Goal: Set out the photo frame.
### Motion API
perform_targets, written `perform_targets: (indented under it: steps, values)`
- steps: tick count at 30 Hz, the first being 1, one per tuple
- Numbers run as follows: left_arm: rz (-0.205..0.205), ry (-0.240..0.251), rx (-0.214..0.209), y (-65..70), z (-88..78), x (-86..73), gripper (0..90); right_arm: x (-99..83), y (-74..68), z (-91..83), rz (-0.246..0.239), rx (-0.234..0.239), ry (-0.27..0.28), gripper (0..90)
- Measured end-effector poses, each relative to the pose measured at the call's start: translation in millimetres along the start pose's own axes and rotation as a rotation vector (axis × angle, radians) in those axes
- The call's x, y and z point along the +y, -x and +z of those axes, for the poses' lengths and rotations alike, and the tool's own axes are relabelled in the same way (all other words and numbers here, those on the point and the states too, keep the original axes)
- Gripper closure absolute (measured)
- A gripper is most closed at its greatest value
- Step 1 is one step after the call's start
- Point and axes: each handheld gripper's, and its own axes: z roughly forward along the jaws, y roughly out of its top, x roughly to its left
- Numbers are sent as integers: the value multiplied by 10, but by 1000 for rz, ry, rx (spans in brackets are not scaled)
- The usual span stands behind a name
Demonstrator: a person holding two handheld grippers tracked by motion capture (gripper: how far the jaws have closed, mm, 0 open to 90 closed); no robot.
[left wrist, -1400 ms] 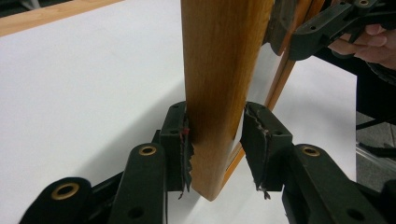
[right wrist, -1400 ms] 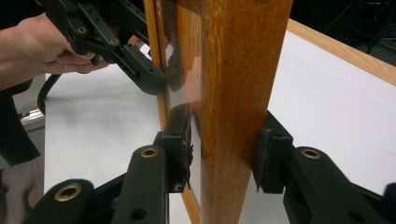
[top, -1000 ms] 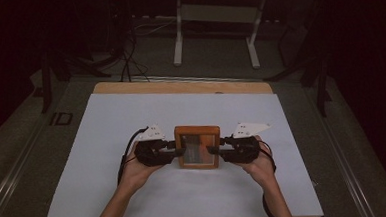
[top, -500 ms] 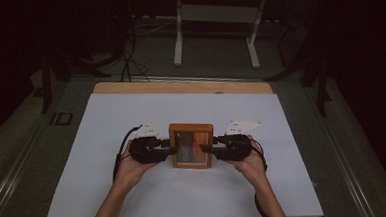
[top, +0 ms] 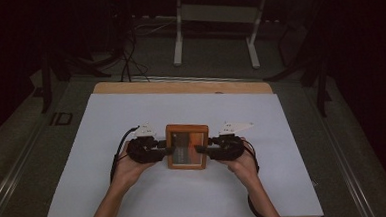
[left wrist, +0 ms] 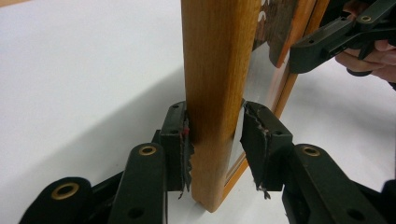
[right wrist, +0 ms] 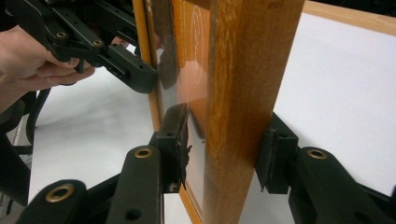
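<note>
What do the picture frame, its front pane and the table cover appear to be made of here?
The picture frame looks like solid wood with a smooth honey-brown finish; grain lines run along its edge. Its front pane seems to be glass or clear plastic, since it shows reflections; which one, I cannot tell. The table cover looks like a matte white sheet, paper or board, over a wooden tabletop.

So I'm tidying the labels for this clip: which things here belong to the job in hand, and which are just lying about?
In the job:
- square wooden picture frame with glass front, gripped on both sides
- left tongs
- right tongs
- white-topped table under it

Lying about:
- grey metal stand behind the table
- black cables on the floor
</note>
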Motion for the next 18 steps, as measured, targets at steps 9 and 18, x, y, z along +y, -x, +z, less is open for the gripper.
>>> perform_targets:
  steps: [9,18]
  values:
    - [-22,-8,6,-20,16,-40,642,-41,47,84,23,-1,-2,560]
    - [-45,1,20,-51,49,-45,642,-33,79,123,49,-16,0,540]
